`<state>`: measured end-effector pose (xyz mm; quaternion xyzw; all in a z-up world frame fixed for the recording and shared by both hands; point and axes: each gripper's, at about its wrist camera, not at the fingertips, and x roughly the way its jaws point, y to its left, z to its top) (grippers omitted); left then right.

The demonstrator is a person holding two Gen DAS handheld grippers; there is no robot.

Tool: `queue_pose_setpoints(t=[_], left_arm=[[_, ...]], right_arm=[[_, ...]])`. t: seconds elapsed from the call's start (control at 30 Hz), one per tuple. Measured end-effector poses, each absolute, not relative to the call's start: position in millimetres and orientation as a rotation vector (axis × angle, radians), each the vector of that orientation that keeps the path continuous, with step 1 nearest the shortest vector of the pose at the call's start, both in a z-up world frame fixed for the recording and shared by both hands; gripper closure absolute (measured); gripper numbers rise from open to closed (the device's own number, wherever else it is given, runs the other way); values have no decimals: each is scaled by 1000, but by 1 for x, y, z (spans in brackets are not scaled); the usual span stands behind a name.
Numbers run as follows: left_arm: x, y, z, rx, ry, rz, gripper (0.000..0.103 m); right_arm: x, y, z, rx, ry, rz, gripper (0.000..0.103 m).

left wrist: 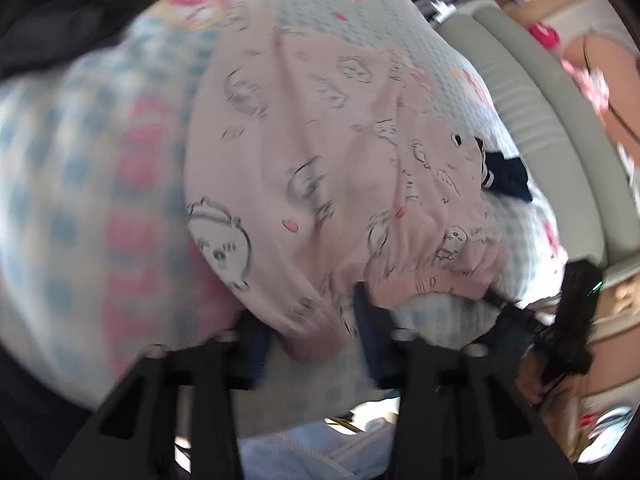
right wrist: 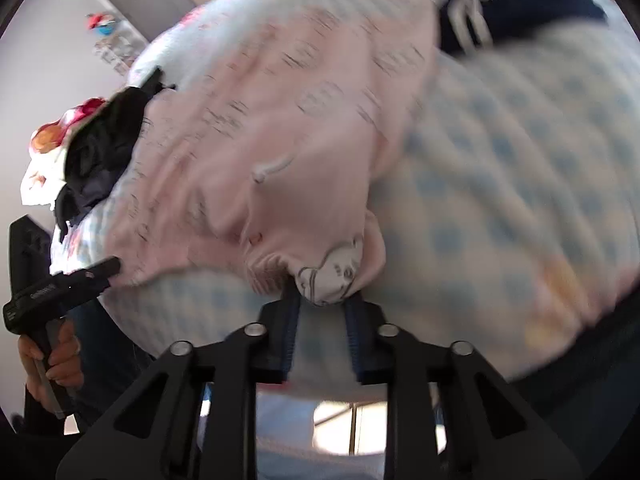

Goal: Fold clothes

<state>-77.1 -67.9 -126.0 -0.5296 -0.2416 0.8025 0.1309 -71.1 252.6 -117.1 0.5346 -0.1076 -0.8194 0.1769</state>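
Note:
A pale pink garment (left wrist: 320,152) printed with cartoon animals lies spread on a blue-checked bedspread (left wrist: 60,208). In the left wrist view my left gripper (left wrist: 310,332) is shut on a fold of its near edge, and pink cloth fills the gap between the pads. My right gripper (left wrist: 496,300) reaches the gathered waistband from the right, held by a hand. In the right wrist view my right gripper (right wrist: 322,296) is shut on a bunched corner of the pink garment (right wrist: 280,140). My left gripper (right wrist: 108,268) bites the same edge at far left.
A navy garment with white stripes (left wrist: 504,176) (right wrist: 520,12) lies on the bedspread (right wrist: 520,200) past the pink one. Black clothes (right wrist: 100,152) are piled at the bed's left side. A grey padded rim (left wrist: 540,120) borders the bed. A hand (right wrist: 52,360) grips the left tool's handle.

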Motion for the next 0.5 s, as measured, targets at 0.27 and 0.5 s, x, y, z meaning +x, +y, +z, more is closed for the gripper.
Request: queue_pose_setpoints(t=[0.27, 0.5], left_arm=[[-109, -75, -95, -1417, -820, 2406, 90], [-92, -74, -147, -1663, -856, 2288, 55]], right_arm=[[-123, 259, -94, 1433, -566, -2304, 95], [-86, 273, -135, 1664, -583, -2260, 63]])
